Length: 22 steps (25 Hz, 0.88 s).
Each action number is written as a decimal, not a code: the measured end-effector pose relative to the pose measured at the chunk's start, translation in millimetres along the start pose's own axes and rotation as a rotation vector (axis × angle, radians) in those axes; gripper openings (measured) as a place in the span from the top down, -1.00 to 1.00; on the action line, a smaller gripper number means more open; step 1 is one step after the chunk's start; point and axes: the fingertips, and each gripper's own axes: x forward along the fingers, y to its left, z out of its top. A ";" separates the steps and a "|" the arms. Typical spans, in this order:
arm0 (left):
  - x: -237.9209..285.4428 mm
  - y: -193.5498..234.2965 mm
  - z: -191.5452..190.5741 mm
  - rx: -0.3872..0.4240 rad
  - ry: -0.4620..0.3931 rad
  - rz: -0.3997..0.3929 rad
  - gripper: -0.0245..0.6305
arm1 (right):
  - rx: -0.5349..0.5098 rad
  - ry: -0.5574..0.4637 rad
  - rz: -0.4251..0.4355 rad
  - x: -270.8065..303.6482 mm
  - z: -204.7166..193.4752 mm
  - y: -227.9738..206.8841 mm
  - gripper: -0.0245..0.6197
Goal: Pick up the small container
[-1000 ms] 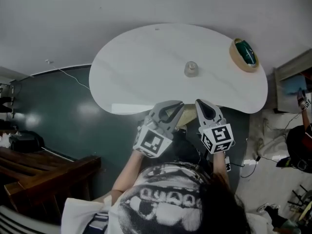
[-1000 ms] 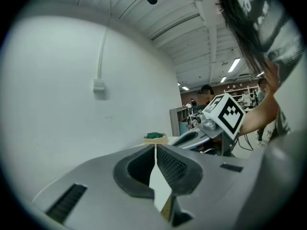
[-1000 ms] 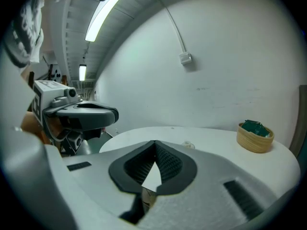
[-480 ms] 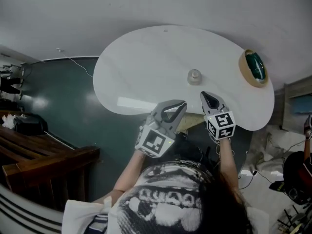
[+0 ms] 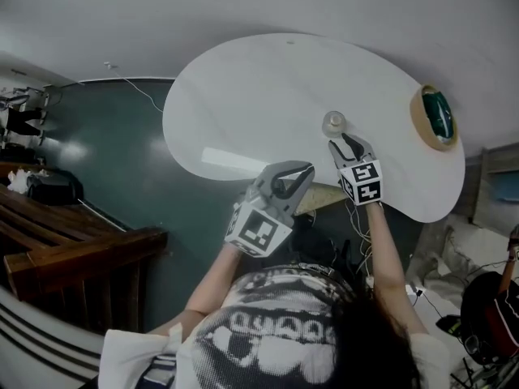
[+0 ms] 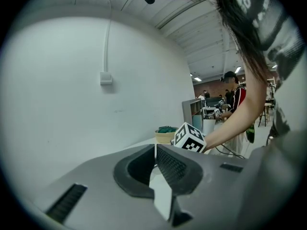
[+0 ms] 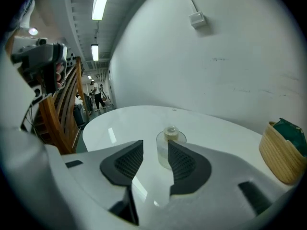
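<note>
Small container (image 7: 169,147) sits just beyond the right claw (image 7: 155,144), its empty jaws opening.

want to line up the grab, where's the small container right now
In the head view the small container stands right of centre on the white table, just beyond the right gripper, whose tongs are opening with nothing between them yet.

Cool, even light came down from ceiling strip lights (image 7: 101,1). A bright streak of glare lay on the white bench (image 5: 231,159), and soft hotspots shone on the dim green floor (image 5: 105,177). Both gripper views bulged hard, their corners gone black. Shadows were faint.
</note>
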 end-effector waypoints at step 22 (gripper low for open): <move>-1.6 54.6 -13.3 0.012 -0.010 -0.076 0.89 | 0.068 0.109 -0.107 75.1 -22.4 -28.1 -0.19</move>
